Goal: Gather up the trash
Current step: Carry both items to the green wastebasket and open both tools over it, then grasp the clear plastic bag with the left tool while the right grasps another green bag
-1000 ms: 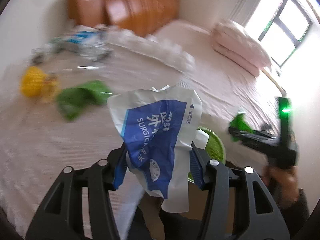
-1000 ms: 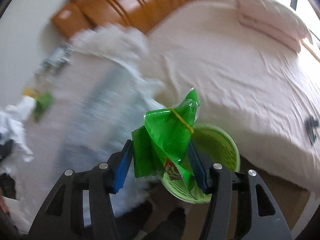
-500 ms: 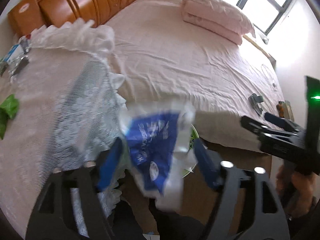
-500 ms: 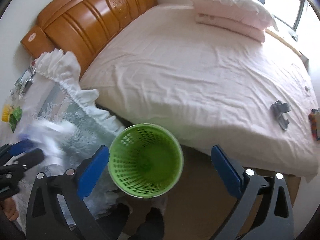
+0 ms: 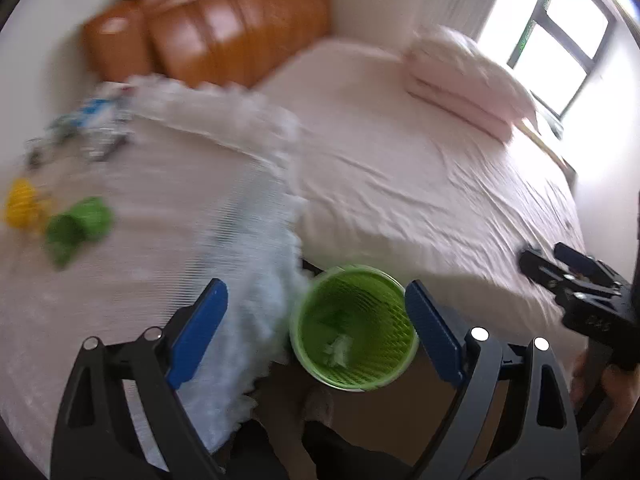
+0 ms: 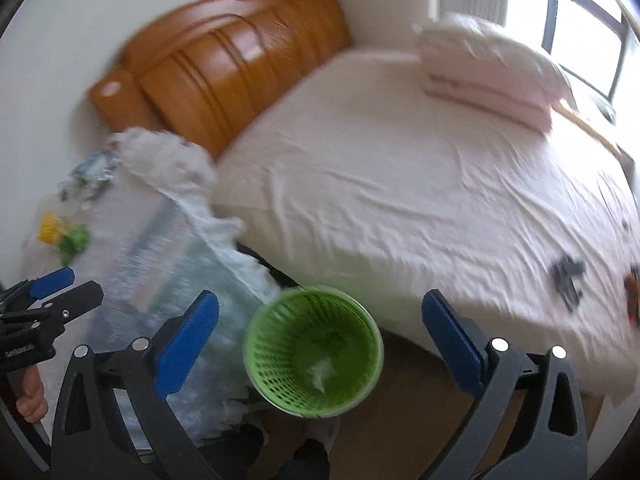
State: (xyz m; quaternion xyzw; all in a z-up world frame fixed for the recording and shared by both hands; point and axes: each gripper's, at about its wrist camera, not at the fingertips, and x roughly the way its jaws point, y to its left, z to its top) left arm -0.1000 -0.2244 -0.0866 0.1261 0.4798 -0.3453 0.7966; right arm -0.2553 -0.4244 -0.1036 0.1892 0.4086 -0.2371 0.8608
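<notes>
Wide bed (image 5: 420, 184) covered in a pale pink sheet, filling the middle and right of both views. Carved orange-brown wooden headboard (image 6: 236, 60) behind it, against a white wall. Folded pink bedding (image 5: 464, 80) stacked at the far side of the bed, beneath a bright window (image 5: 560, 36). Left of the bed, a low table (image 5: 132, 240) draped in a white lace cloth with a ruffled edge hanging down.

On the floor between table and bed, a round green perforated wastebasket (image 6: 314, 350), upright, holding a pale crumpled scrap (image 6: 320, 370) and something green, blurred. Same basket in the left wrist view (image 5: 354, 326), with the pale scrap (image 5: 338, 350) near the bottom.

Still out on the table: a crumpled green wrapper (image 5: 76, 228) just beside a yellow item (image 5: 20, 206), and farther back a blurred blue-and-white pack (image 5: 94, 114). Seen smaller in the right wrist view: green wrapper (image 6: 74, 240), yellow item (image 6: 50, 228).

Left gripper (image 5: 316, 332) spread wide, blue pads apart, nothing between them, hanging above the basket. Right gripper (image 6: 320, 340) likewise spread wide and holding nothing, basket framed between its fingers.

Small dark objects (image 6: 568, 276) lying on the near right of the bed, too blurred to identify.
</notes>
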